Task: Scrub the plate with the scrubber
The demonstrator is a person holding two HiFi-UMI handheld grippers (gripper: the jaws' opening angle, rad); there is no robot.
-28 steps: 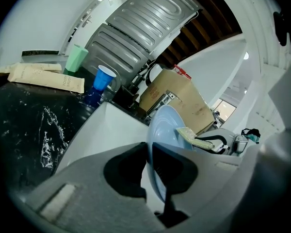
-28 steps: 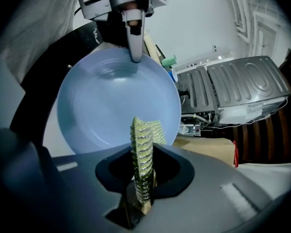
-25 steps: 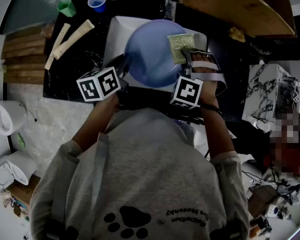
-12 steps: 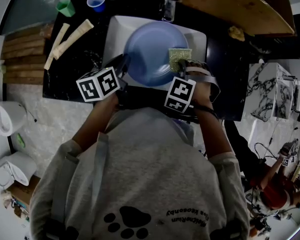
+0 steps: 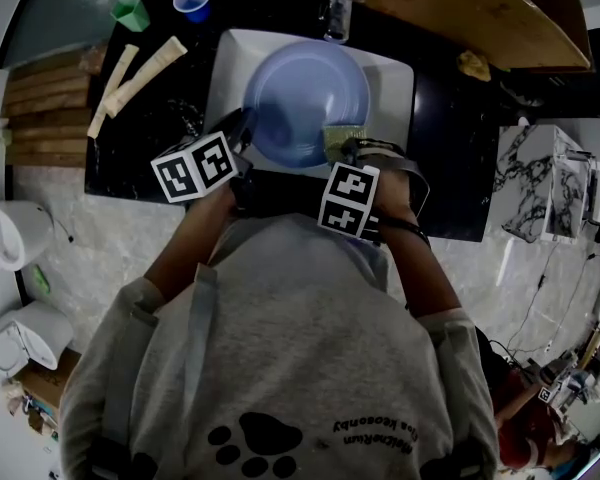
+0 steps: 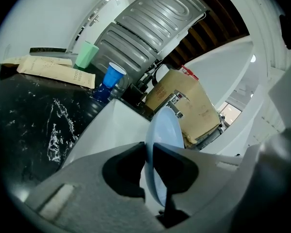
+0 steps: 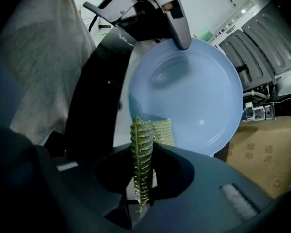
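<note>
We see a dark speckled counter [image 5: 150, 143] with a white sink [image 5: 398, 88]. Over the sink, our left gripper [image 5: 242, 133] pinches the rim of the blue plate [image 5: 302, 98]. Our right gripper [image 5: 348, 153] clamps the green scrubber [image 5: 340, 135] at the plate's near edge.

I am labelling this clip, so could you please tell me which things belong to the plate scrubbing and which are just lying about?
In use: plate, held at its rim by the left gripper; scrubber, clamped in the right gripper; sink.
Lying about: blue cup, green cup, two paper packets, kettle.
</note>
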